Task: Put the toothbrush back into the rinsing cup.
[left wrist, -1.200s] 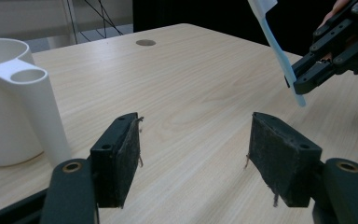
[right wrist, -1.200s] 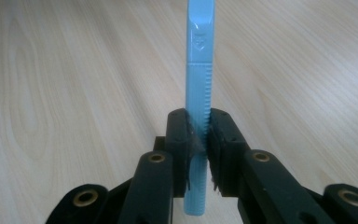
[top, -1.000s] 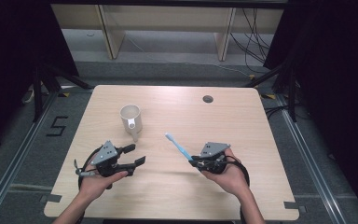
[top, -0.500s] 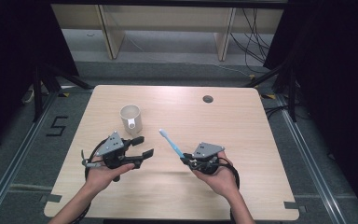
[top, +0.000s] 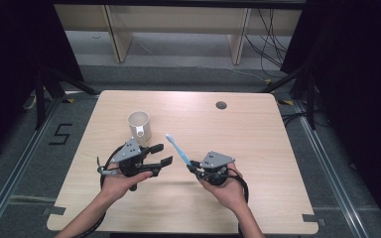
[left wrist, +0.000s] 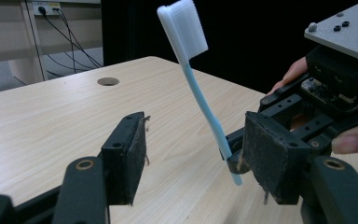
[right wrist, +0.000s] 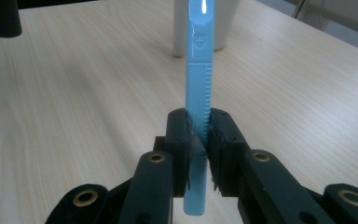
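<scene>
A: How is the room laid out?

B: A wooden table [top: 258, 163] with a round hole [top: 221, 105] is set on a grey floor [top: 10, 163]. A "5" [top: 61, 134] is marked on the floor at the left.

A: And behind it?

B: Pale shelving [top: 173, 25] is seen, with cables [top: 270, 44] trailing down. Black curtains [top: 352, 74] are hung at both sides.

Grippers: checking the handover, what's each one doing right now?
Left gripper: open, just been closing, holding nothing.
Right gripper: shut on the toothbrush.
</scene>
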Demonstrator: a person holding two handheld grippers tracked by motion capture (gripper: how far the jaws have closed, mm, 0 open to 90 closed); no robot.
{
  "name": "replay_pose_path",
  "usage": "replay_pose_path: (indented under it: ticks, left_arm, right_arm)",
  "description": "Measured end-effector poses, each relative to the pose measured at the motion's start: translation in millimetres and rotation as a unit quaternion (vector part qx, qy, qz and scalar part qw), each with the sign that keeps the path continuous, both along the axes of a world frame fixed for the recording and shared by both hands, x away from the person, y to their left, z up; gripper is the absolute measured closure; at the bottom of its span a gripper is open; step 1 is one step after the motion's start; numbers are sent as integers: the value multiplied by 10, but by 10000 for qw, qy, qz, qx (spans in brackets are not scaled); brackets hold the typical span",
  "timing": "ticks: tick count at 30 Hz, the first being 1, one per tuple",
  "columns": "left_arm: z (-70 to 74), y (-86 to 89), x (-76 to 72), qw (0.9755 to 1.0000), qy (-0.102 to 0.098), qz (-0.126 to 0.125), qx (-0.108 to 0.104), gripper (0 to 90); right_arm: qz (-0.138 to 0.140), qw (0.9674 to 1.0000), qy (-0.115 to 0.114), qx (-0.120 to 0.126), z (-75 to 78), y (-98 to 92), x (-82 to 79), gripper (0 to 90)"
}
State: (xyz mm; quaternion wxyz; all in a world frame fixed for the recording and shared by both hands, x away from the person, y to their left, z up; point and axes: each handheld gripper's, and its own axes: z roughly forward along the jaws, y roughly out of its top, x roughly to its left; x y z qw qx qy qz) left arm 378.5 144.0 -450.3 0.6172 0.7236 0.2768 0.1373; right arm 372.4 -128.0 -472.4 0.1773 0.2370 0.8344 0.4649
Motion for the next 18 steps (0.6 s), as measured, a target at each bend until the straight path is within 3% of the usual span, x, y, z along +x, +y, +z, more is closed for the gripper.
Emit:
replay_pose_path:
  ticks: [2, 5, 7, 9, 14, 18]
  left_arm:
    - [-5, -22, 22, 9999, -3, -11, -118, 403]
    - [5, -39, 30, 9999, 46, 32, -107, 414]
    - [6, -55, 44, 9999, 23, 29, -112, 418]
    - [0, -75, 59, 9999, 14, 12, -162, 425]
    - [3, -112, 73, 9998, 66, 21, -207, 444]
    - [9, -142, 89, 9995, 101, 16, -306, 469]
  right_arm:
    - [8, 10000, 10, 30, 0, 19, 0, 794]
    - [-29, 9998, -177, 54, 1, 39, 10, 794]
    - [-27, 9999, -124, 113, -6, 62, 6, 794]
    - [-23, 9997, -223, 117, -7, 72, 14, 794]
    - [-47, 9998, -59, 194, -7, 103, 4, 794]
    - [-80, 9996, -89, 240, -3, 124, -1, 794]
